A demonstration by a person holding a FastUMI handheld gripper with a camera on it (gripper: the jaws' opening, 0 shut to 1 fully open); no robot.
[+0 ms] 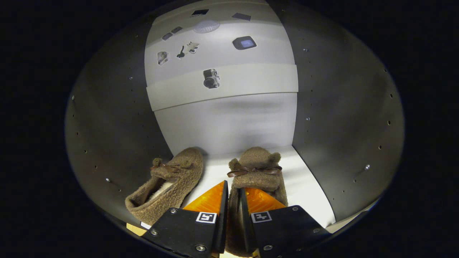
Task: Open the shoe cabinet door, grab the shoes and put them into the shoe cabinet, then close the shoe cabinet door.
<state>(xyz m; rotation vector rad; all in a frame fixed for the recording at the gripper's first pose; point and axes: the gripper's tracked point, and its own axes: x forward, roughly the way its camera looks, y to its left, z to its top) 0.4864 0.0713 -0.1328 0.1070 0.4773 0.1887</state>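
I am looking into the open shoe cabinet (118, 118), with dark side walls and a white floor. Two brown fuzzy slippers lie inside. The left slipper (168, 182) rests free beside the left wall, toe pointing to the back. The right slipper (256, 166), with a brown bow and small ears, sits just ahead of my gripper (233, 188). Both fingers press on the slipper's side wall near its opening, which fills the narrow gap between them. Its heel is hidden under the fingers.
The cabinet's pale back panel (229, 122) stands beyond the slippers, with several small stickers higher up. The right side wall (344, 125) stands close to the held slipper. A strip of white floor (308, 190) lies bare to the right of it.
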